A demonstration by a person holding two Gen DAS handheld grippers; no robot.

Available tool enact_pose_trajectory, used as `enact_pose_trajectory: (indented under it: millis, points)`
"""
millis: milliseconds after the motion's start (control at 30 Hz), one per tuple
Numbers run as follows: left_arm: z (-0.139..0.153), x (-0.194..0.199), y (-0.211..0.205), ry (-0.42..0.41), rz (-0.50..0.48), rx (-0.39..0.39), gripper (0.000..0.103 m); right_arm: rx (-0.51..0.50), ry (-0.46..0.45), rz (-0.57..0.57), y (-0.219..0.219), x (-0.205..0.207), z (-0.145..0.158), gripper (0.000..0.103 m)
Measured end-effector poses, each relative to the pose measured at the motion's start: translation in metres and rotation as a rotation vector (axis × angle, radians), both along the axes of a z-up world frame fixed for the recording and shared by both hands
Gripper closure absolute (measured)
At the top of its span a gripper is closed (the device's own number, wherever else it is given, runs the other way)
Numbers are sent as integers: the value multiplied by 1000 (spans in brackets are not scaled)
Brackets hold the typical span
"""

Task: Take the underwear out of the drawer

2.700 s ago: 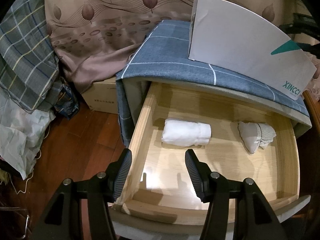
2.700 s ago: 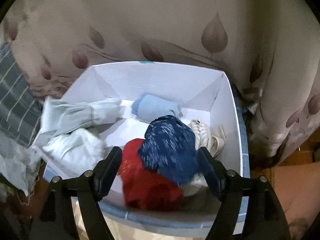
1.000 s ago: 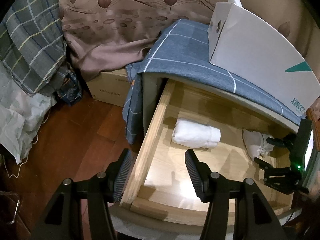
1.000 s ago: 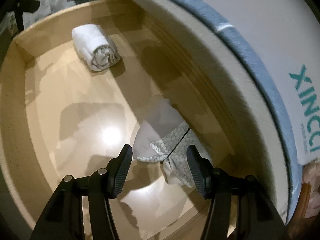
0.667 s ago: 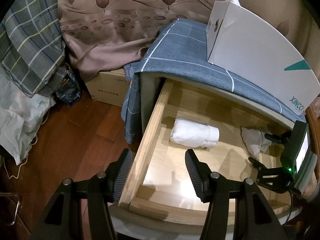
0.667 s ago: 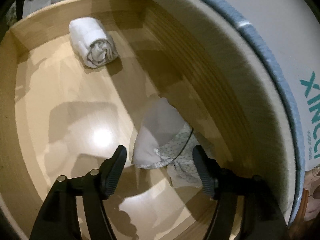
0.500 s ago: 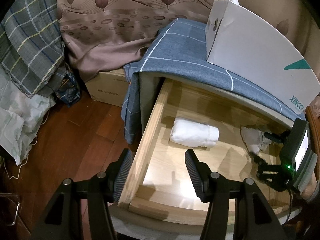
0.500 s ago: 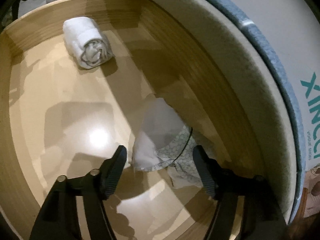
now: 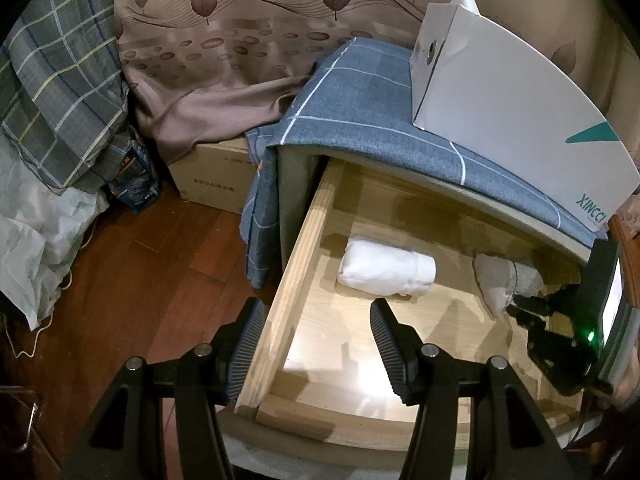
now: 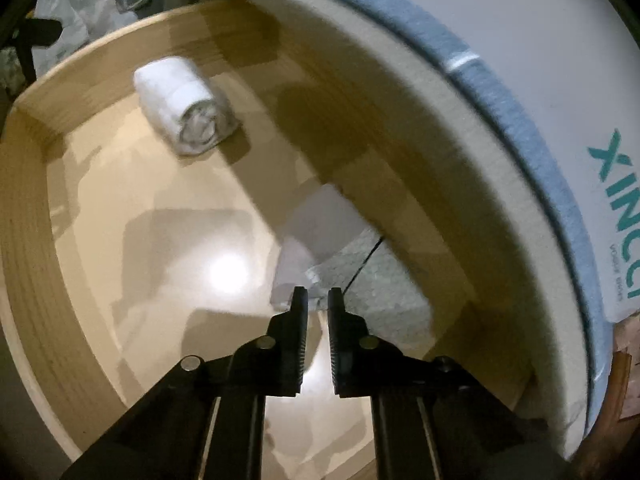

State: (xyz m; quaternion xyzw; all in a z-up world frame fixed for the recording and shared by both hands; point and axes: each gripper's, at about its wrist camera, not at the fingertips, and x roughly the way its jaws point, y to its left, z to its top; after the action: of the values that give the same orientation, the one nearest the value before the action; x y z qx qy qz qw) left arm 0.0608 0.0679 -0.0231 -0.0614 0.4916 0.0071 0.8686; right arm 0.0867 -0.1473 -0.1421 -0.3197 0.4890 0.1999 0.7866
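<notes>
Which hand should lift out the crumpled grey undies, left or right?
Right. The right gripper has just closed on the grey underwear in the drawer. The left gripper hangs open, nearer the rolled white piece.

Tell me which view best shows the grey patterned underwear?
The right wrist view: the grey patterned underwear lies straight ahead, the right gripper shut on its near edge. The left wrist view shows it small at the drawer's right end.

1. A rolled white cloth (image 9: 386, 272) is lying in the open wooden drawer (image 9: 280, 304), left of the crumpled grey underwear (image 9: 496, 280).
2. A white cardboard box (image 9: 512, 128) is sitting on the blue checked cloth (image 9: 360, 112) above.
</notes>
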Motion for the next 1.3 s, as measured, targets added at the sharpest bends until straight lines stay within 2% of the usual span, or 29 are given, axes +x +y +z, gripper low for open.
enact_pose_trajectory:
  millis: [133, 167, 200, 267, 567, 700, 733, 800, 1000, 1300]
  points:
    - [0, 1, 1, 1, 0, -9, 46, -54, -61, 76, 13, -13, 0, 91]
    - [0, 1, 1, 3, 1, -14, 46, -73, -88, 92, 16, -15, 0, 82]
    - [-1, 1, 2, 6, 1, -18, 46, -100, -122, 115, 20, -18, 2, 68]
    - [-2, 2, 2, 8, 0, -22, 46, -134, -157, 157, 22, -22, 1, 58]
    - [-2, 3, 1, 15, -3, -30, 46, -250, -249, 265, 20, -32, -19, 58]
    - [-2, 3, 2, 20, -6, -31, 46, -260, -251, 316, 14, -42, -32, 45]
    - [-3, 3, 2, 22, -6, -31, 46, -266, -249, 318, -1, -50, -30, 44]
    - [-3, 4, 2, 24, -7, -35, 46, -268, -258, 324, 1, -52, -31, 42]
    - [-4, 4, 2, 29, -7, -46, 46, -239, -288, 314, -1, -50, -35, 42]
    - [-5, 5, 2, 30, -7, -48, 46, -259, -291, 287, 13, -41, -30, 46]
